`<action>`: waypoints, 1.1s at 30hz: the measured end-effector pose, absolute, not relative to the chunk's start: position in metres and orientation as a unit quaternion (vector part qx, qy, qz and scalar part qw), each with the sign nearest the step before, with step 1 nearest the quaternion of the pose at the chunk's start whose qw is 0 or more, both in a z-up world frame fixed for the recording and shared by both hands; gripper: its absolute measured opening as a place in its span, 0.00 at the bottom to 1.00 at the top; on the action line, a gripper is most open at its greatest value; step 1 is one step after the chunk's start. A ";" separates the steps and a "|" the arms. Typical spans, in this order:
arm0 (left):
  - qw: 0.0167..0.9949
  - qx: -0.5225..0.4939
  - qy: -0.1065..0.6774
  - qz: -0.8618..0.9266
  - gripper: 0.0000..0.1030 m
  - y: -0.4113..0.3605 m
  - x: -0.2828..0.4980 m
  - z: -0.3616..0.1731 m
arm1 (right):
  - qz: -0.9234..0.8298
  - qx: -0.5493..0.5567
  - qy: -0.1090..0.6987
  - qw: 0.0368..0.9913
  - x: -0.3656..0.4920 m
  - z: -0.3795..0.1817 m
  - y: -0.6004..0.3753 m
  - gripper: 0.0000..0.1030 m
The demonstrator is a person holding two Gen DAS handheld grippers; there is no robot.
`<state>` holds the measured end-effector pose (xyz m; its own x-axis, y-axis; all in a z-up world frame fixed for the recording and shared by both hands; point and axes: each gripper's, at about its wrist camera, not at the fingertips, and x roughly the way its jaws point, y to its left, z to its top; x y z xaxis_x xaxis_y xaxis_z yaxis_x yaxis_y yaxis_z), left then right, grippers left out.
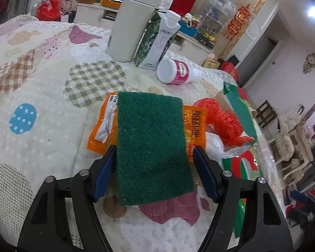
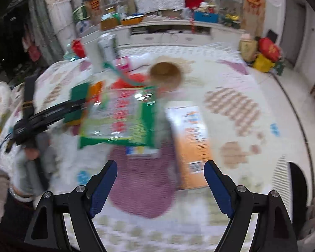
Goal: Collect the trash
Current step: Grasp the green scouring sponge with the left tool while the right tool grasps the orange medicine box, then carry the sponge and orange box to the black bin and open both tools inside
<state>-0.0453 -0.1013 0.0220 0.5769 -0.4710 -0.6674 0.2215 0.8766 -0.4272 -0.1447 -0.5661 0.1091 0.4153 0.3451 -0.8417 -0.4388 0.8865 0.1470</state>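
A green scouring pad (image 1: 153, 147) lies on the quilted table between the fingers of my left gripper (image 1: 155, 150), whose jaws stand open on either side of it. Under the pad lies an orange wrapper (image 1: 103, 130). A red plastic bag (image 1: 222, 121) and a green-red packet (image 1: 241, 163) lie to its right. My right gripper (image 2: 160, 166) is open and empty above the quilt. In the blurred right wrist view a green snack bag (image 2: 119, 117), an orange box (image 2: 193, 142) and the left gripper (image 2: 52, 113) at the pad (image 2: 77, 100) show ahead.
A tall white flask (image 1: 130, 25), a green-white carton (image 1: 157, 42) and a toppled white-pink bottle (image 1: 178, 71) stand at the far side. A brown round bowl (image 2: 166, 73) sits beyond the snack bag. Shelves and furniture surround the table.
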 end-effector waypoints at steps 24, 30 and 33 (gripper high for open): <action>0.844 -0.146 0.468 -0.218 0.25 -0.081 -0.061 0.036 | 0.239 -0.016 0.519 0.821 -0.099 0.051 -0.583 0.54; 0.836 -0.178 0.474 -0.212 0.40 -0.084 -0.047 0.022 | 0.223 -0.020 0.524 0.822 -0.117 0.049 -0.590 0.57; 0.842 -0.164 0.468 -0.214 0.39 -0.089 -0.047 0.023 | 0.214 -0.001 0.522 0.826 -0.117 0.049 -0.589 0.60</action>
